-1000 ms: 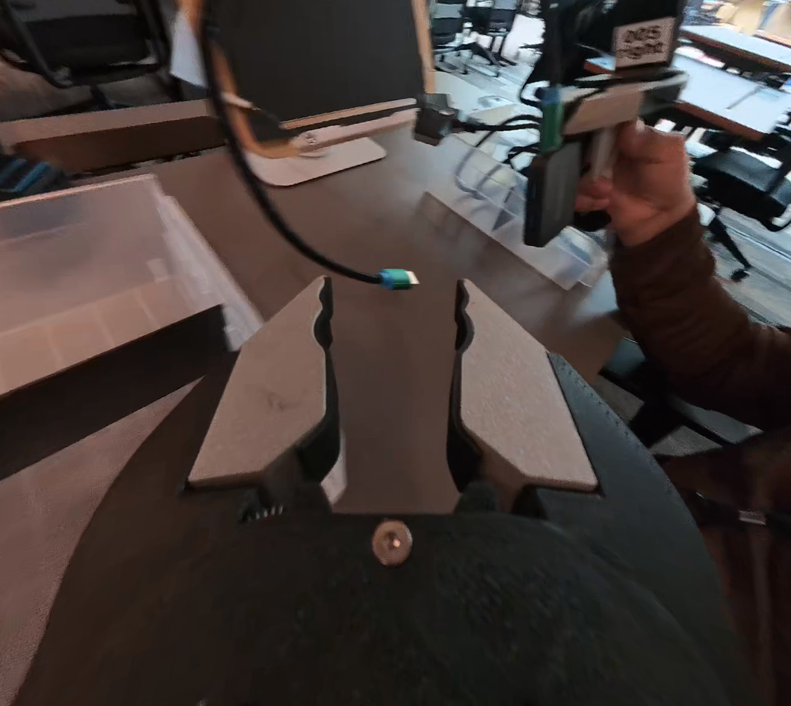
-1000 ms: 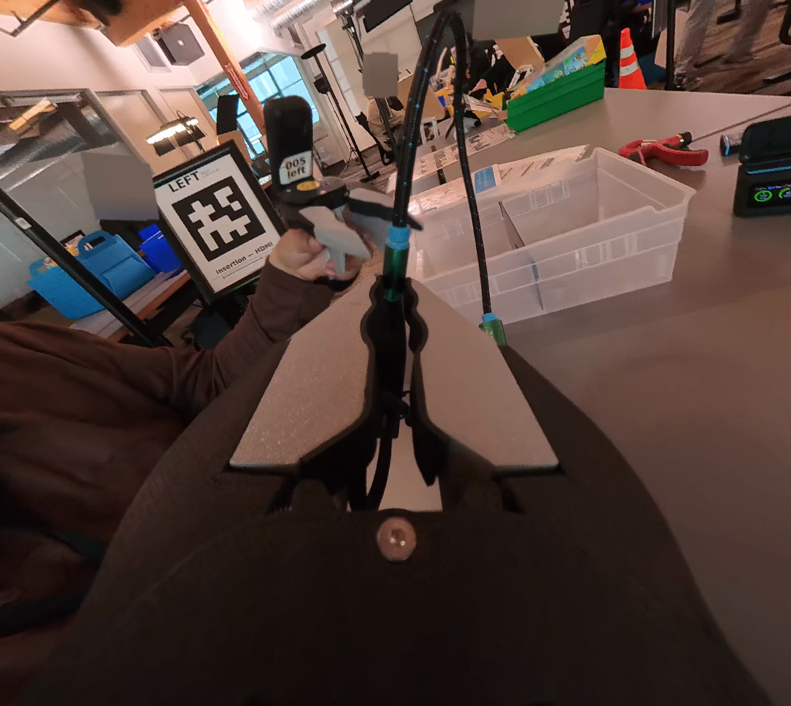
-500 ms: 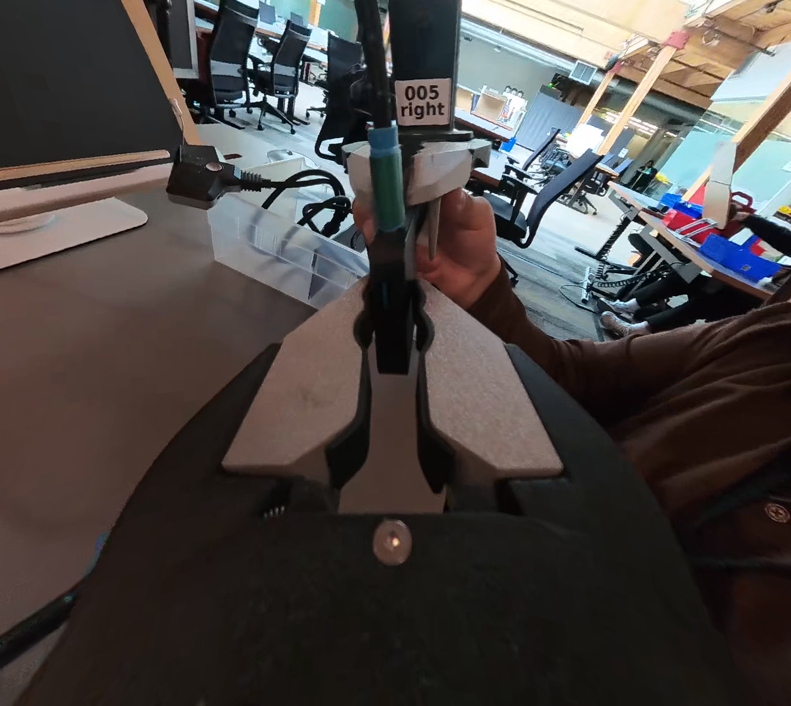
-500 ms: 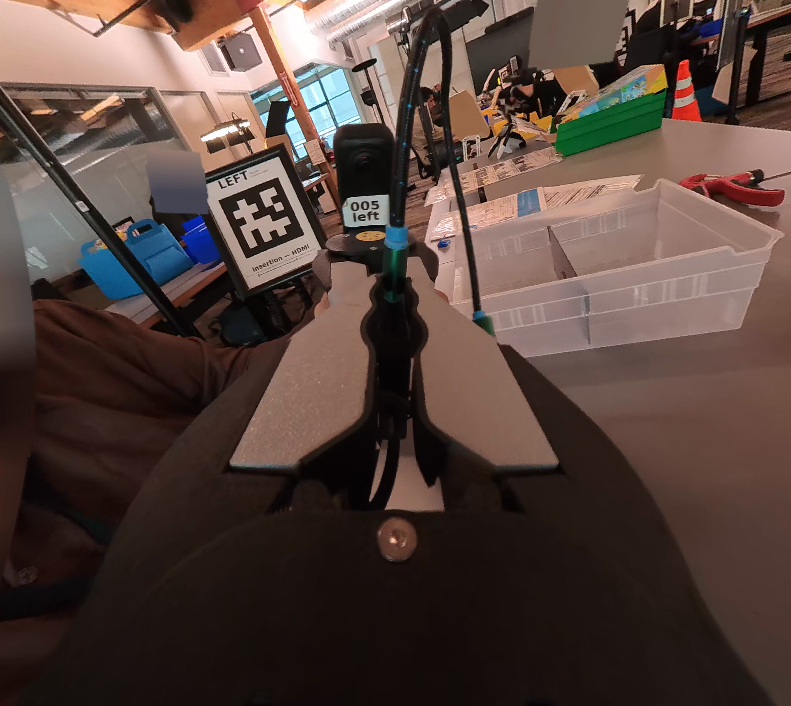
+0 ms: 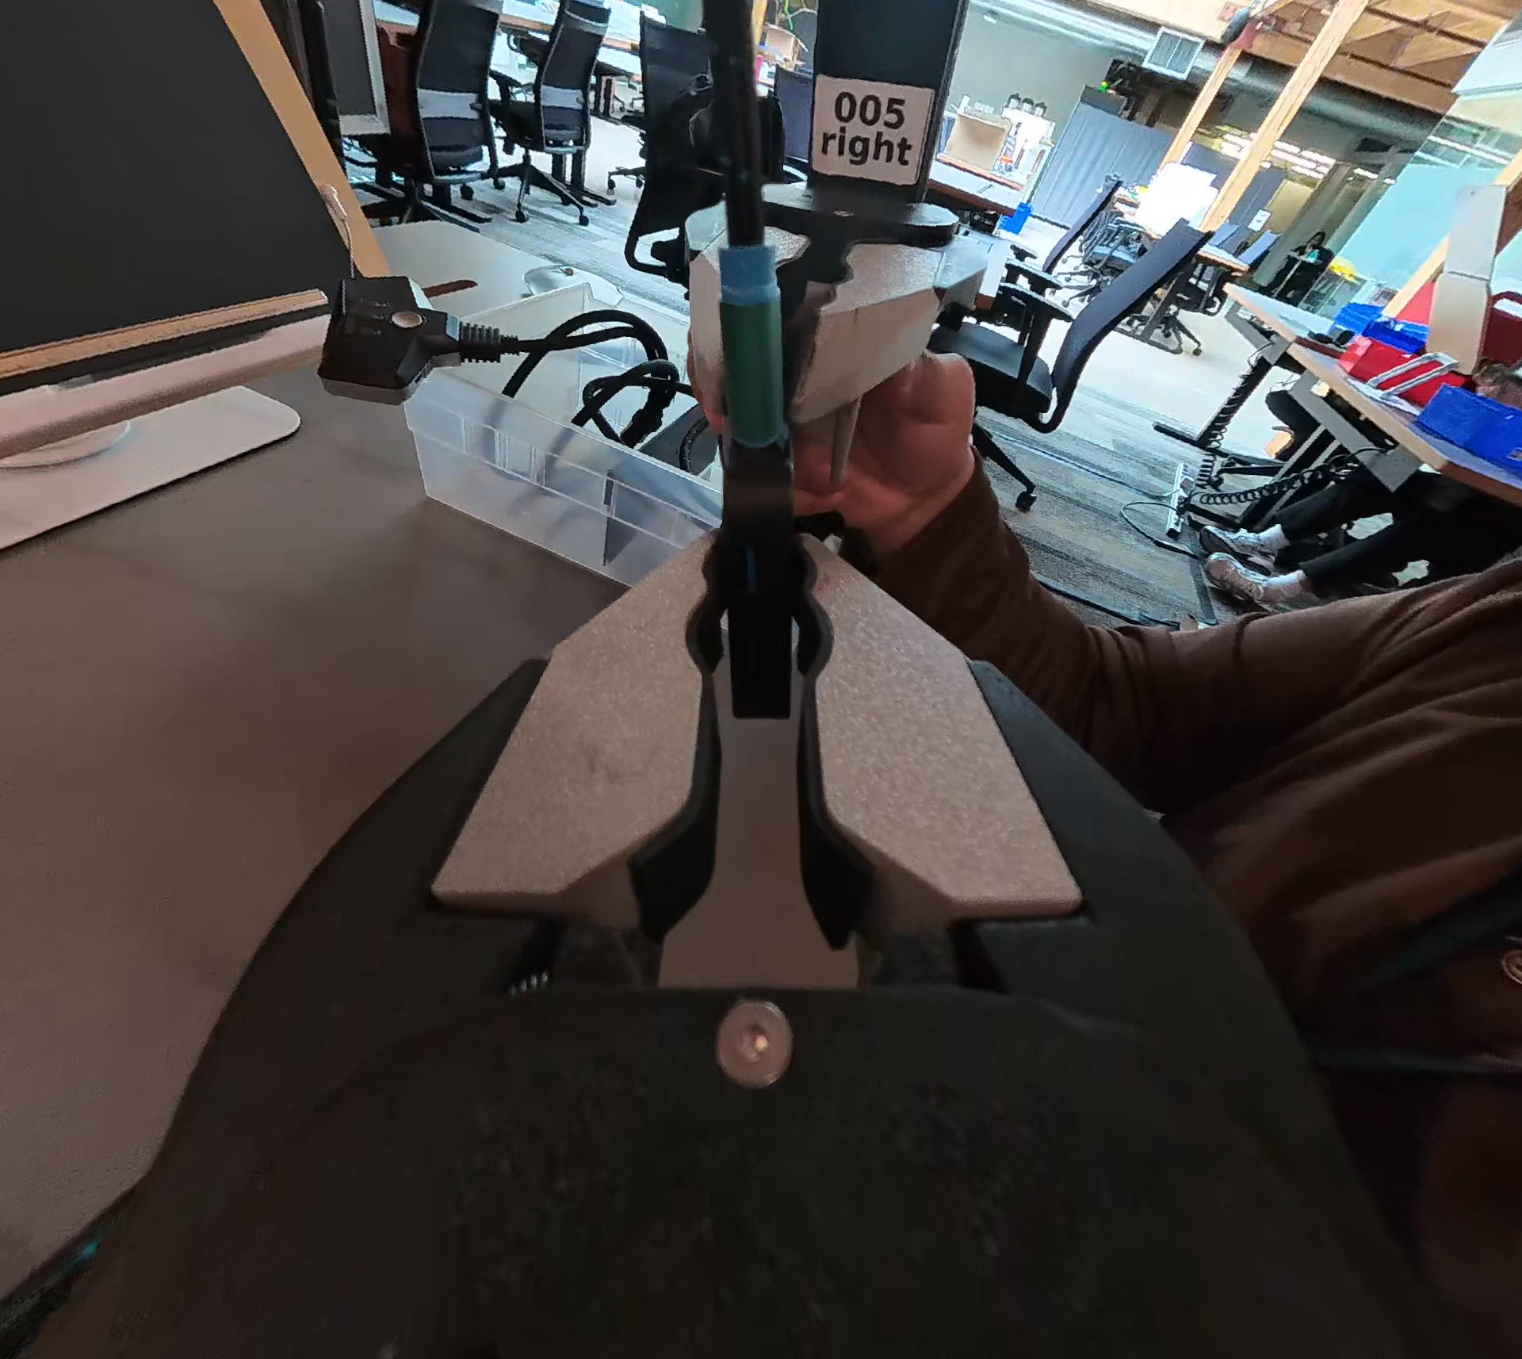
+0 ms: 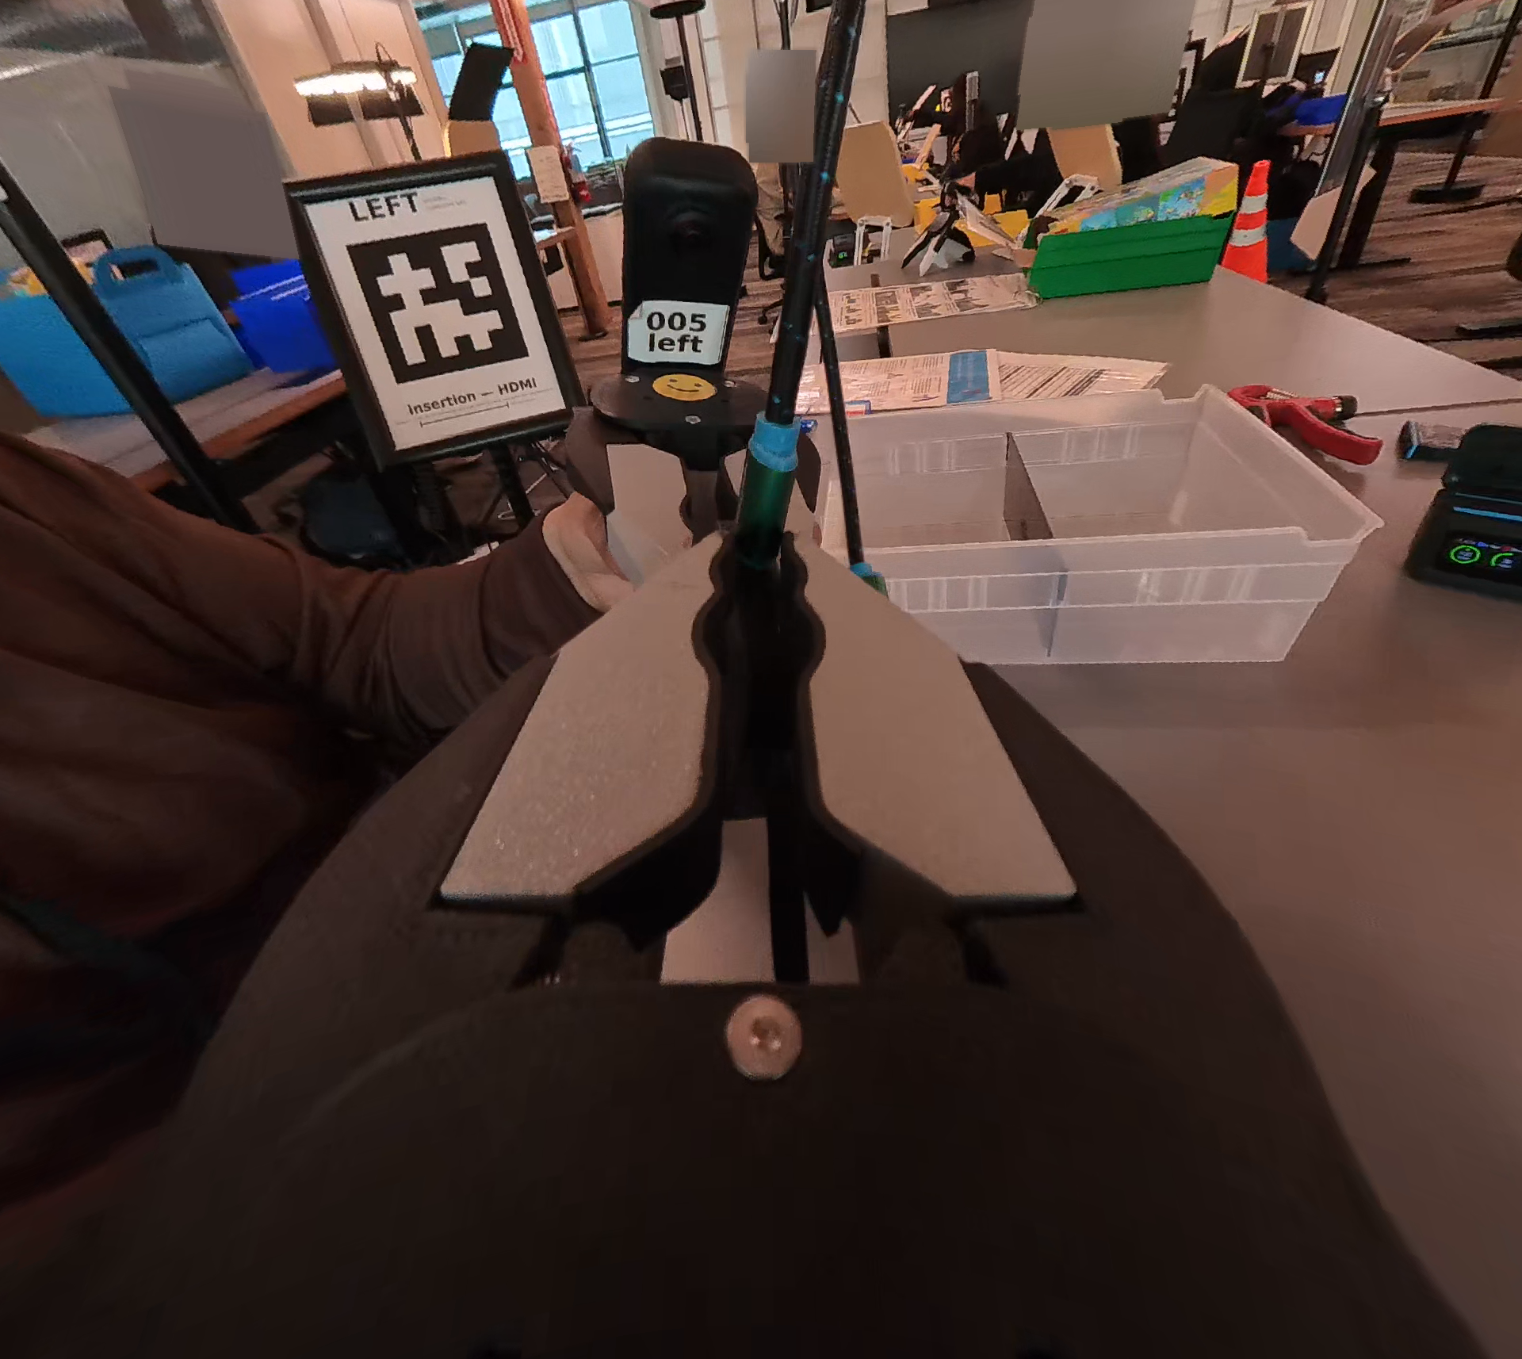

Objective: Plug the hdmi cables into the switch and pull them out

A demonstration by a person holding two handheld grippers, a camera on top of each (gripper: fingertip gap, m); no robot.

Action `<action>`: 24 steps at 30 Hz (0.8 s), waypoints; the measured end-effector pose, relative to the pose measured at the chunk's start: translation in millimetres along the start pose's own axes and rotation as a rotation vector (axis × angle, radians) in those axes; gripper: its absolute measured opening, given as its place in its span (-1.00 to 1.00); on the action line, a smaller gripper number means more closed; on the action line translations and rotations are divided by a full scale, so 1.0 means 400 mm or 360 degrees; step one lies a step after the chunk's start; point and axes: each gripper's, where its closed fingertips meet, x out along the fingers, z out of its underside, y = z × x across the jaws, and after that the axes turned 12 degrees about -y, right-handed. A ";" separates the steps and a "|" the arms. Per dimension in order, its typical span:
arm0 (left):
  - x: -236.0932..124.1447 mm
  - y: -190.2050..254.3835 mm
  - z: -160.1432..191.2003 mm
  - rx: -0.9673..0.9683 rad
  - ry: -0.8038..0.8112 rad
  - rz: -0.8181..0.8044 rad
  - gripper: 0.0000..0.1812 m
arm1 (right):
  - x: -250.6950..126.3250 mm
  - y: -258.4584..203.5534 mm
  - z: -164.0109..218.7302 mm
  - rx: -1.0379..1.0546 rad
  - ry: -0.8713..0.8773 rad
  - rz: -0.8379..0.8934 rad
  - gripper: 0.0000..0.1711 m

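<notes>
My left gripper [image 5: 758, 578] is shut on the lower part of the flat black HDMI switch [image 5: 758, 660], held upright in the air. A green HDMI plug [image 5: 745, 364] sits in the switch's top, and its black cable [image 5: 725, 43] rises out of view. My right gripper [image 6: 758, 561] faces the left one and is shut on the green plug [image 6: 766, 496] right where it meets the switch. It also shows in the left wrist view [image 5: 873, 314]. The cable's other green end [image 6: 869, 574] hangs free.
A clear divided plastic bin [image 6: 1153, 578] stands on the grey table [image 6: 1235, 866], with red pliers [image 6: 1309, 421] and a small screen device [image 6: 1474, 529] to its right. A framed marker sign [image 6: 428, 306] stands behind. A monitor stand [image 5: 123, 430] and a black corded adapter [image 5: 387, 339] show on the left. The tips of both grippers are at nearly the same place.
My left gripper was open over the table one second ago. It swung right to the switch and shut on its lower part. My right gripper stayed shut and tilted a little.
</notes>
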 end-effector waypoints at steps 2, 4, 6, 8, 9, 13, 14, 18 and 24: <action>0.003 -0.001 0.005 -0.0004 -0.0018 -0.0012 -0.88 | 0.003 0.002 0.010 -0.0024 -0.0049 0.0018 -0.91; 0.007 -0.008 0.013 -0.0011 -0.0053 -0.0042 -0.88 | 0.006 0.008 0.019 -0.0031 -0.0095 0.0056 -0.91; 0.009 -0.012 0.019 -0.0007 -0.0072 -0.0053 -0.88 | 0.008 0.010 0.025 -0.0051 -0.0122 0.0075 -0.90; 0.011 -0.010 0.022 -0.0005 -0.0080 -0.0042 -0.88 | 0.008 0.008 0.028 -0.0051 -0.0135 0.0058 -0.89; 0.013 -0.009 0.024 -0.0003 -0.0083 -0.0039 -0.88 | 0.009 0.007 0.030 -0.0050 -0.0138 0.0046 -0.89; 0.018 -0.012 0.030 0.0001 -0.0105 -0.0046 -0.88 | 0.010 0.009 0.037 -0.0051 -0.0151 0.0016 -0.88; 0.020 -0.014 0.033 0.0002 -0.0118 -0.0047 -0.88 | 0.012 0.010 0.040 -0.0054 -0.0160 0.0014 -0.88; 0.033 -0.016 0.046 0.0012 -0.0198 -0.0062 -0.87 | 0.030 0.014 0.051 -0.0073 -0.0204 0.0035 -0.89; 0.027 -0.014 0.033 0.0077 -0.0155 -0.0098 -0.87 | 0.031 0.004 0.039 -0.0062 -0.0147 -0.0016 -0.90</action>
